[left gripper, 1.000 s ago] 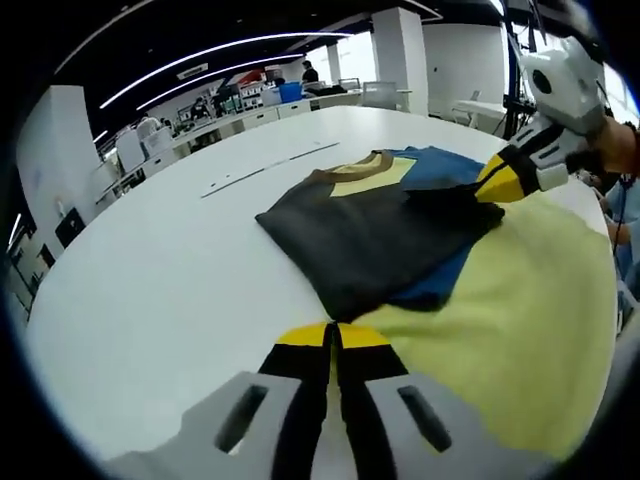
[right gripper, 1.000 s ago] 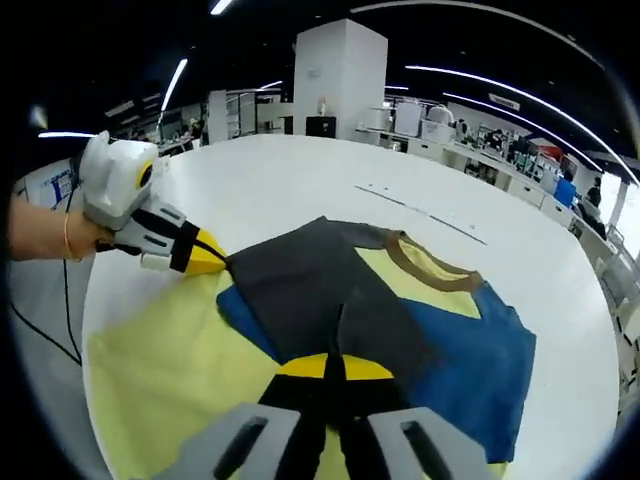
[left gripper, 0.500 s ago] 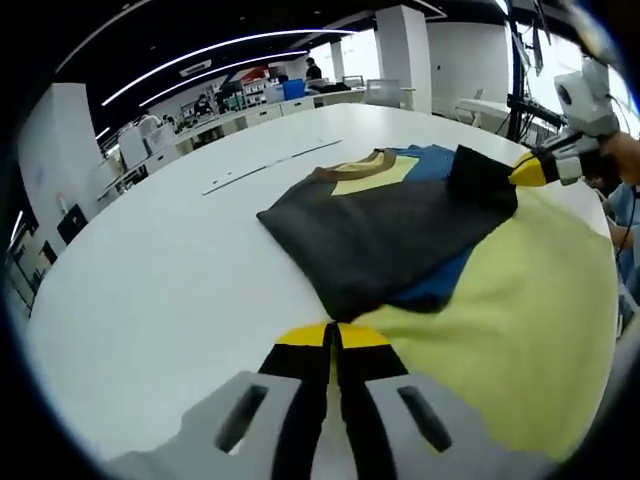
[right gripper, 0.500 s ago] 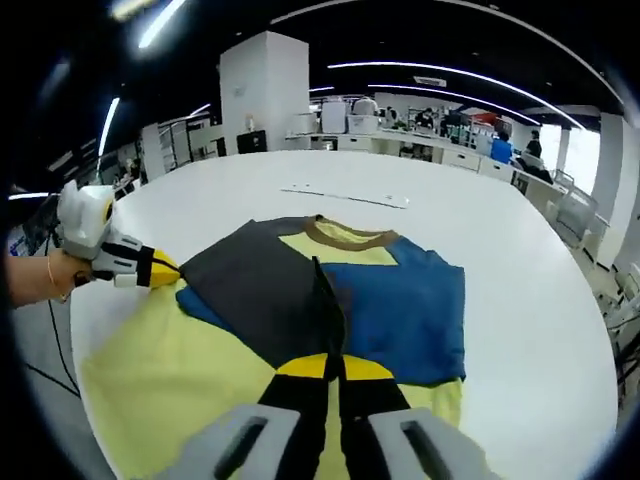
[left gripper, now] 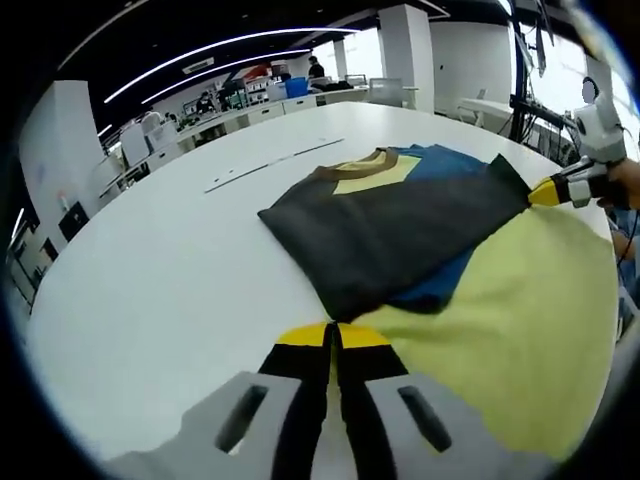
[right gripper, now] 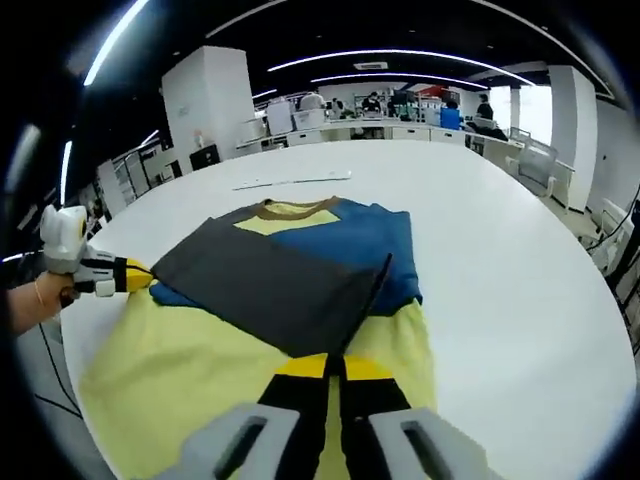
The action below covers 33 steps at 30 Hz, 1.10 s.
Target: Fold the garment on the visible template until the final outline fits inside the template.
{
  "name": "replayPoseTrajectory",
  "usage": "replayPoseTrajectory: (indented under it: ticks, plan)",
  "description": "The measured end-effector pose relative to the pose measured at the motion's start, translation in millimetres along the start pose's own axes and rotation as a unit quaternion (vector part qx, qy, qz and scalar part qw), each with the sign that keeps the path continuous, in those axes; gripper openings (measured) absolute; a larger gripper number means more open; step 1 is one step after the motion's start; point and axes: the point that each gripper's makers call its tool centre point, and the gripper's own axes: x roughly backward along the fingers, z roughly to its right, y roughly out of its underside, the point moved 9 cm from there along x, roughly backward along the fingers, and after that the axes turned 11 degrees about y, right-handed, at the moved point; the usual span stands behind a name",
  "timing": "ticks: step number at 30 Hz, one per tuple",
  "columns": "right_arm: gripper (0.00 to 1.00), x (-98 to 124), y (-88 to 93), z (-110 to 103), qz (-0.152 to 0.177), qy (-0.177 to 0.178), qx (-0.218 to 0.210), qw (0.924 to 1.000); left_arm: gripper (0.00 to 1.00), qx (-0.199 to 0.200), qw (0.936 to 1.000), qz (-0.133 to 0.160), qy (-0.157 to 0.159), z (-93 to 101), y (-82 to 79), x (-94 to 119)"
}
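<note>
Open-plan office surrounds a round white bench (left gripper: 150, 290). On it lies a yellow template (left gripper: 510, 330), with a garment (left gripper: 390, 225) of dark grey, blue and yellow panels folded across its far part. Left tool (left gripper: 333, 335) is closed, pinching the grey panel's near corner. Right tool (right gripper: 333, 365) is closed too, pinching the panel's opposite corner.

Garment (left gripper: 400, 225) lies on template (left gripper: 520, 320), on table (left gripper: 150, 280).

White table (left gripper: 160, 270); office desks (right gripper: 400, 128), pillar (right gripper: 205, 110), ceiling light strips (left gripper: 220, 60) behind.
</note>
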Motion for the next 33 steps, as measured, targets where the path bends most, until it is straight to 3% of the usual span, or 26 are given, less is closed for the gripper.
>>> replayPoseTrajectory:
  ticks: [4,7,12,16,19,25,33]
  plan:
    - [0.00,0.7,-0.2,2.4,-0.001,0.005,-0.006,1.0000,0.00,-0.001,1.0000,-0.001,-0.001,0.4,-0.6,0.4]
    - [0.06,2.6,-1.9,4.9,0.004,0.008,-0.004,1.0000,0.01,0.010,0.9998,0.015,0.005,0.5,-1.0,1.7]
    - [0.35,9.3,-9.9,6.5,0.016,-0.028,0.012,0.9994,0.24,0.032,0.9984,0.042,0.019,1.7,0.3,8.0]
    - [0.65,15.3,-17.1,5.0,0.017,-0.068,-0.006,0.9975,0.42,0.033,0.9973,0.058,0.030,3.1,-0.1,14.6]
    - [0.78,21.0,-22.3,0.6,0.020,-0.115,-0.018,0.9930,0.59,0.037,0.9952,0.077,0.047,6.2,-2.5,19.8]
    - [0.98,36.2,-25.5,-5.4,0.018,-0.174,0.059,0.9828,0.78,0.003,0.9936,0.088,0.072,15.1,-4.1,33.2]
    - [1.00,54.4,-13.3,2.3,-0.003,-0.226,0.145,0.9633,0.91,-0.015,0.9905,0.081,0.110,32.1,9.1,50.6]
